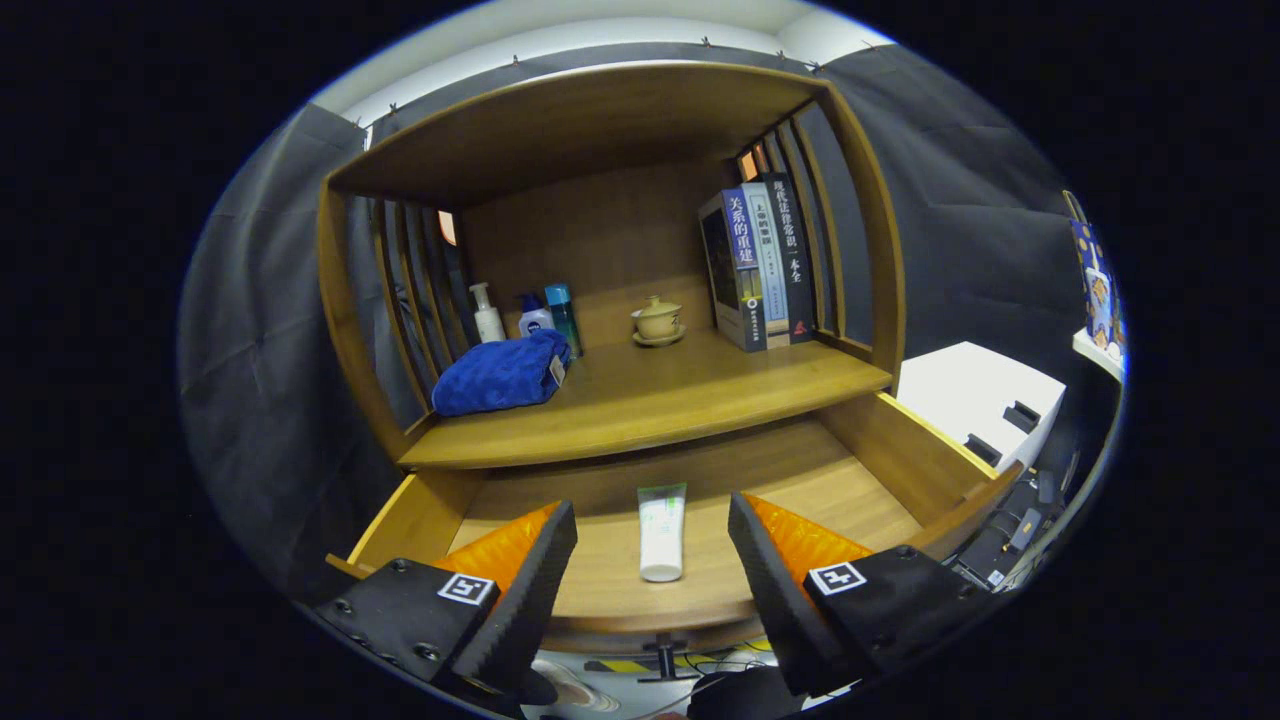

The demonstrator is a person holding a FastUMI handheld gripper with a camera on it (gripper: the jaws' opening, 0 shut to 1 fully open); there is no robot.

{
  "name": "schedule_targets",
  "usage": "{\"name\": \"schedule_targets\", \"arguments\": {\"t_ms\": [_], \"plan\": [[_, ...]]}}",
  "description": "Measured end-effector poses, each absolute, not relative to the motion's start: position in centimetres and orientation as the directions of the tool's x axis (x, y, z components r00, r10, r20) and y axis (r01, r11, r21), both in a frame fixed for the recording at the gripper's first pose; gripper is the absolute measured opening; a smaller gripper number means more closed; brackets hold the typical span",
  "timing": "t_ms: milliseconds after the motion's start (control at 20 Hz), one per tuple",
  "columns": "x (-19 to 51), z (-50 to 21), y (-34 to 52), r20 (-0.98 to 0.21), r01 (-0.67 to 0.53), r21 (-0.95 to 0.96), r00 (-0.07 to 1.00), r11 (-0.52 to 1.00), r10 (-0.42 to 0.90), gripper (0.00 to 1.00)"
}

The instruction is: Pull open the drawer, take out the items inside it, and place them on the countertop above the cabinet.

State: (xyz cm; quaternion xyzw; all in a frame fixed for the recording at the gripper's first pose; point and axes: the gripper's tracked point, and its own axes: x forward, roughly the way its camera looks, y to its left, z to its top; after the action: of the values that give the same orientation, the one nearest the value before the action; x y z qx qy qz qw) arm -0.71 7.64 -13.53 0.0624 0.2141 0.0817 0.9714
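The wooden drawer (880, 450) is pulled out below the countertop (660, 400) of the cabinet. A white tube (662, 532) with a green-printed end lies on the drawer floor, cap toward me. My gripper (652, 545) hovers over the drawer, open, with the tube lying between the two fingers and below them, untouched by either. The drawer's handle (664, 655) shows at its front edge, under the fingers.
On the countertop sit a folded blue towel (500, 372), a pump bottle (487, 313), two small bottles (550, 315), a lidded teacup on a saucer (658, 321) and upright books (760, 265). A white box (975, 400) stands right of the cabinet.
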Motion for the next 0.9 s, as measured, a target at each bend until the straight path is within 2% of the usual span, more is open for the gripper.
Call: {"name": "schedule_targets", "arguments": {"t_ms": [300,600,900], "plan": [[3.3,-15.7,9.7,-0.553,-0.156,0.159,0.804,0.975,0.219,0.99],[4.4,-21.1,11.3,-0.747,-0.174,0.131,0.629,0.976,0.212,0.99],[5.0,-24.2,11.1,-0.856,-0.235,0.01,0.5,0.972,0.13,0.99]]}}
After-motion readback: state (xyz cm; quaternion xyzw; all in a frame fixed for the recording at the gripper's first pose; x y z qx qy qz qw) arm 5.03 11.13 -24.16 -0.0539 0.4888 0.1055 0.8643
